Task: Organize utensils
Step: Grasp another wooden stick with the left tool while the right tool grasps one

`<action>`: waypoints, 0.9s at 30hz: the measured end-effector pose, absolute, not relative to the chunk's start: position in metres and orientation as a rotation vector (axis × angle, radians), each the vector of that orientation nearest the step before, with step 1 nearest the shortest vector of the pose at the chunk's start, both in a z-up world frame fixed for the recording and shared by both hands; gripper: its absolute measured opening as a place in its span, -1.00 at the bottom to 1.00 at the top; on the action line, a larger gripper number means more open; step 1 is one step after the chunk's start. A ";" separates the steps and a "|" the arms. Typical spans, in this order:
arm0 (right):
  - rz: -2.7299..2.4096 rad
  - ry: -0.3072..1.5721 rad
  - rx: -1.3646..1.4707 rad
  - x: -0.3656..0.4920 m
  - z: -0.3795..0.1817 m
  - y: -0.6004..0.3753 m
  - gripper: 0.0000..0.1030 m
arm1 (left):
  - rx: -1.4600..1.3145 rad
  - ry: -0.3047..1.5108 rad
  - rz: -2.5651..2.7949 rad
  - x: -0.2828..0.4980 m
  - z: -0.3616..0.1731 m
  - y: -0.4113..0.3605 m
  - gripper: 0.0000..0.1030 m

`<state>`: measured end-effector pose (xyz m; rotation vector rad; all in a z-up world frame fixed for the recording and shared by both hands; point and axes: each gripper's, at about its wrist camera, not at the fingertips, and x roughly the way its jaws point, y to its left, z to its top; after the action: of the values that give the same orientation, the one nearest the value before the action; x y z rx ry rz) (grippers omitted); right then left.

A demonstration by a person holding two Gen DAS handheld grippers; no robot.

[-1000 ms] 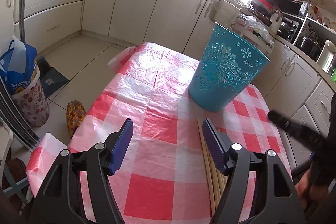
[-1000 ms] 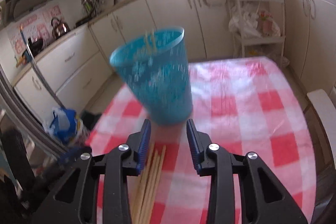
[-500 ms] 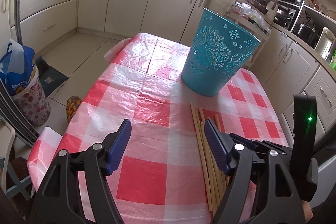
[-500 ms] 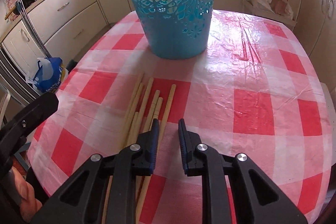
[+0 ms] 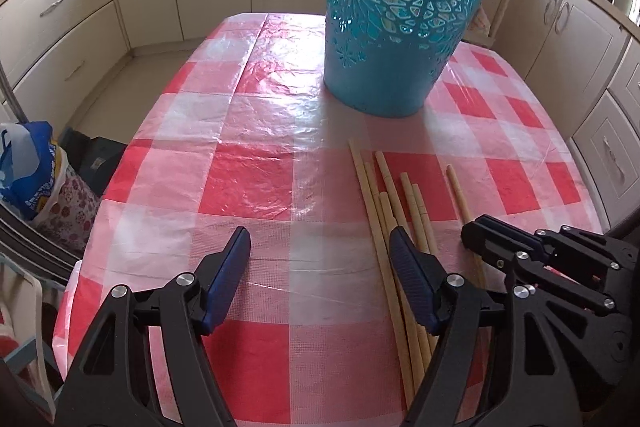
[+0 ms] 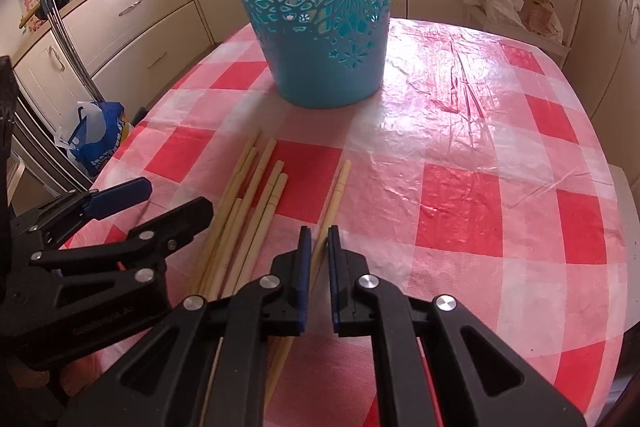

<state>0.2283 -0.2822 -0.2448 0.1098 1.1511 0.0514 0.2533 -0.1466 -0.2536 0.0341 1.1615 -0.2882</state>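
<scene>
Item: my right gripper (image 6: 318, 239), jaws just closed onto the lone chopstick (image 6: 335, 193) at the bundle's three o'clock, ready for the basket (image 6: 316, 27); left gripper (image 5: 320, 247) apart.

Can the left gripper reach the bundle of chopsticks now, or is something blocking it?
Probably yes. The left gripper is open, low over the tablecloth, with its right finger already over the bundle of chopsticks. The right gripper, shut on one separate chopstick, stays beside it.

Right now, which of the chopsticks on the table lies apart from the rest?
The lone chopstick on the right, lying clear of the bundle. It alone runs between the right hand-held gripper's closed jaws.
</scene>
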 end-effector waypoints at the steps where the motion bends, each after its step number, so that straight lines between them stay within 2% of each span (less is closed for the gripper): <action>1: 0.054 1.151 0.119 0.228 -0.245 -0.283 -0.85 | 0.047 1.160 -0.284 0.254 -0.254 -0.148 0.32; 18: 0.089 1.170 0.103 0.233 -0.244 -0.288 -0.85 | 0.171 1.182 -0.270 0.269 -0.258 -0.157 0.31; 21: 0.083 1.173 0.098 0.237 -0.245 -0.287 -0.85 | 0.182 1.182 -0.295 0.275 -0.258 -0.157 0.12; 23: 0.088 1.178 0.093 0.238 -0.245 -0.287 -0.85 | 0.194 1.180 -0.332 0.277 -0.257 -0.160 -0.17; 25: 0.093 1.187 0.090 0.238 -0.244 -0.290 -0.85 | 0.192 1.183 -0.373 0.279 -0.257 -0.159 -0.37; 27: 0.087 1.195 0.095 0.237 -0.243 -0.294 -0.85 | 0.185 1.192 -0.412 0.282 -0.256 -0.154 -0.43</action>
<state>0.2372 -0.2942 -0.2430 0.0954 1.1949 0.0875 0.2821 -0.1543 -0.2558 0.1851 1.1915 -0.4118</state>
